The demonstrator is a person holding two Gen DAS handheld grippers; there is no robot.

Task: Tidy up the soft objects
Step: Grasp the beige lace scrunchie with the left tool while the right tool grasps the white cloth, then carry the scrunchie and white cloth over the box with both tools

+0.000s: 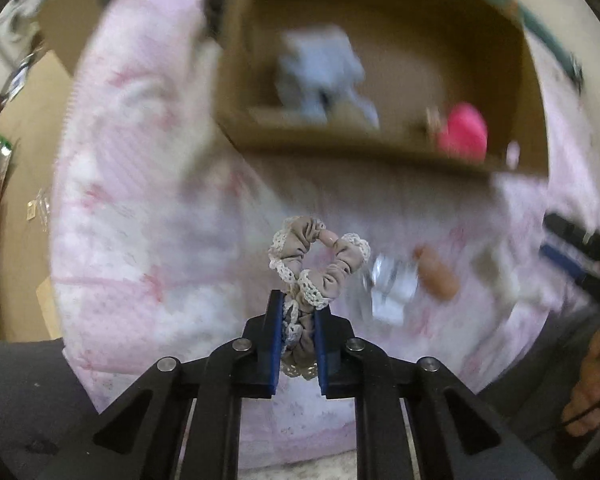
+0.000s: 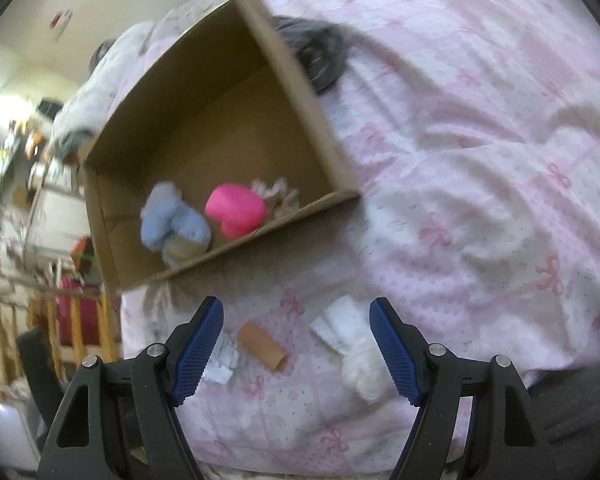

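While the open brown cardboard box (image 2: 300,96) on the pink bow-print bedspread (image 2: 480,160) already holds a blue plush toy (image 2: 172,220) and a pink plush (image 2: 236,208), the left gripper (image 1: 296,344) clenches a beige lace-trimmed scrunchie (image 1: 320,260) short of it, and the right gripper (image 2: 296,344) gapes empty above a white rolled cloth (image 2: 352,344) left outside.

Left gripper (image 1: 296,312) is clamping its blue pads on a held item. Right gripper (image 2: 296,344) is hovering with jaws spread wide, gripping nothing. A hand (image 1: 584,392) is showing at the right edge.
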